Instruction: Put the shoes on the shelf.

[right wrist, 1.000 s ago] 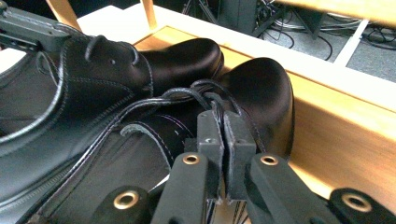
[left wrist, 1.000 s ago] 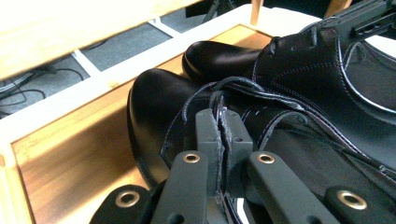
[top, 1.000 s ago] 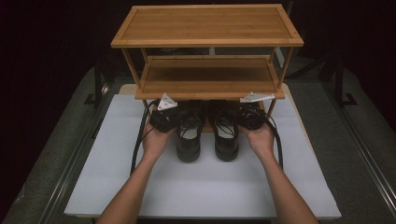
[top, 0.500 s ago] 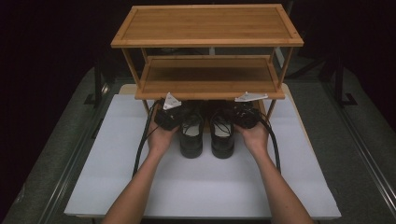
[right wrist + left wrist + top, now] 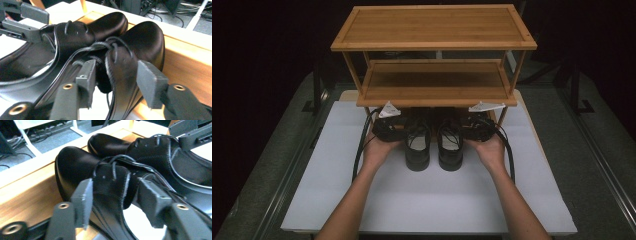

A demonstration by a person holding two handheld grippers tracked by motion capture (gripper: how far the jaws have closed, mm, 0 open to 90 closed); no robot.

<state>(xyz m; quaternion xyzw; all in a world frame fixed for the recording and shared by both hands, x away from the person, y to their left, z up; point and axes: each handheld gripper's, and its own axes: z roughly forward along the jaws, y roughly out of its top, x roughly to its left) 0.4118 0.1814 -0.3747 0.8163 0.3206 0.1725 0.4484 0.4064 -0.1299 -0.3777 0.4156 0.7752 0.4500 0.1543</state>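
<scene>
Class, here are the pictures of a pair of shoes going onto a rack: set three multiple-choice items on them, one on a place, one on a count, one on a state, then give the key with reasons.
1. Where do the toes of the black shoes lie?
A. On the top shelf
B. Under the lower shelf of the bamboo shoe rack
C. Off the white mat

2. How many shelves does the rack have above the shoes?
A. One
B. Two
C. Four

3. How do the jaws of the left gripper stand?
A. Apart, around the shoe's side
B. Clamped shut on a lace
C. Shut on nothing

Key: 1 B, the toes reach in beneath the lower shelf. 2 B, two bamboo shelves show. 3 A, its jaws have just been opening and gaps show beside the leather; the right gripper stands likewise.
</scene>
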